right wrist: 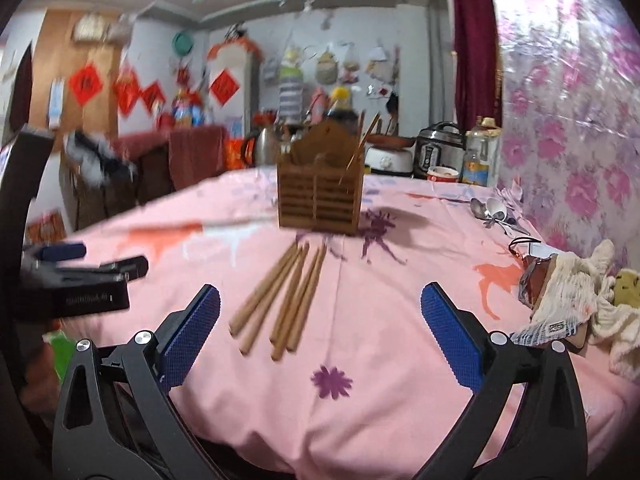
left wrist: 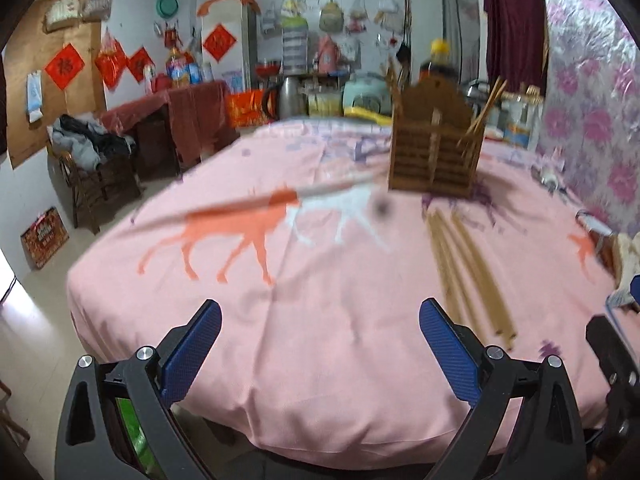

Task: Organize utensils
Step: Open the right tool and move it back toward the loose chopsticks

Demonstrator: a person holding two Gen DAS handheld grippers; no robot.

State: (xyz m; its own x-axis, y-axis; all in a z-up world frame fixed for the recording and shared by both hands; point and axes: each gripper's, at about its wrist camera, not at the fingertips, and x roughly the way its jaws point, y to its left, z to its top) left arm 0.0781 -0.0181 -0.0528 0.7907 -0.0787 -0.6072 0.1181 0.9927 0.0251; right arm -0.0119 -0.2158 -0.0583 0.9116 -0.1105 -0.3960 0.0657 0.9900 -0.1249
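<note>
A brown wooden utensil holder (right wrist: 320, 196) stands upright on the pink tablecloth (right wrist: 360, 340), with a few chopsticks sticking out of it; it also shows in the left wrist view (left wrist: 436, 152). Several wooden chopsticks (right wrist: 284, 304) lie loose in front of it, blurred in the left wrist view (left wrist: 468, 272). Metal spoons (right wrist: 490, 210) lie at the far right. My right gripper (right wrist: 320, 332) is open and empty, just short of the chopsticks. My left gripper (left wrist: 320, 344) is open and empty, left of the chopsticks, and it shows in the right wrist view (right wrist: 80, 280).
A mesh bag and cloth bundle (right wrist: 576, 296) lie at the table's right edge. A rice cooker (right wrist: 440, 152), a bottle (right wrist: 480, 156) and a kettle (right wrist: 264, 144) stand beyond the far edge. The floral wall (right wrist: 580, 120) runs along the right.
</note>
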